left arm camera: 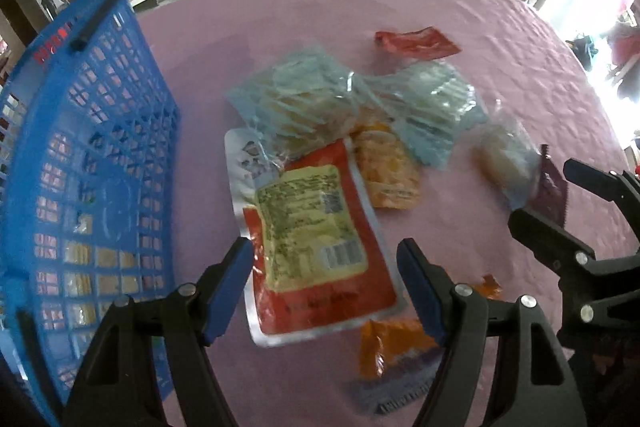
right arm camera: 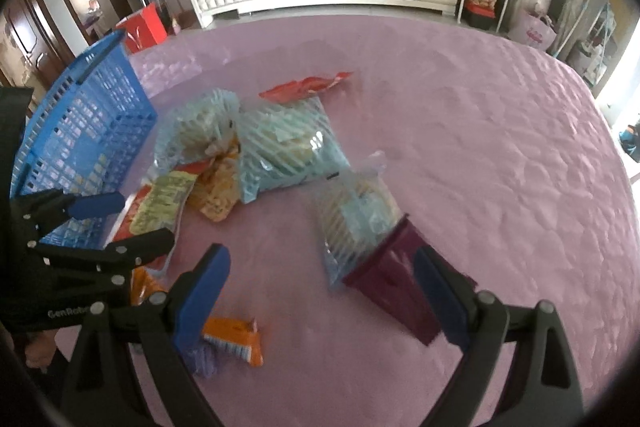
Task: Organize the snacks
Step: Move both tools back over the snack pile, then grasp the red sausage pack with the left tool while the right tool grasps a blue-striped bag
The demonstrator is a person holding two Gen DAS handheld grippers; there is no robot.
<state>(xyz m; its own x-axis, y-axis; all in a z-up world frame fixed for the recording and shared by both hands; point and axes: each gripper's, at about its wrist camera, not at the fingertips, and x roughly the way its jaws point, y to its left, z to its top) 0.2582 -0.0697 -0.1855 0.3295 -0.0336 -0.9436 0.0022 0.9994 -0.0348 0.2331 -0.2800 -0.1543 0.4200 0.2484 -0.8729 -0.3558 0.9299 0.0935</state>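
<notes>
Snacks lie scattered on the pink worktop (right arm camera: pixel 460 131) just beside one blue basket (left arm camera: pixel 80 155), which holds a few small packets. Loose on the cloth I count two pale blue striped bags (left arm camera: pixel 304 95), one clear bag of biscuits (right arm camera: pixel 356 211), one red foil pouch (left arm camera: pixel 316 247), one maroon packet (right arm camera: pixel 396 287), one flat red wrapper (left arm camera: pixel 416 41) and several small orange packets. Left tongs (left arm camera: pixel 324 267) stand apart over the red pouch; best to lower squarely and pinch its edge. Right tongs (right arm camera: pixel 320 291) gape, nothing clamped, beside the maroon packet.
</notes>
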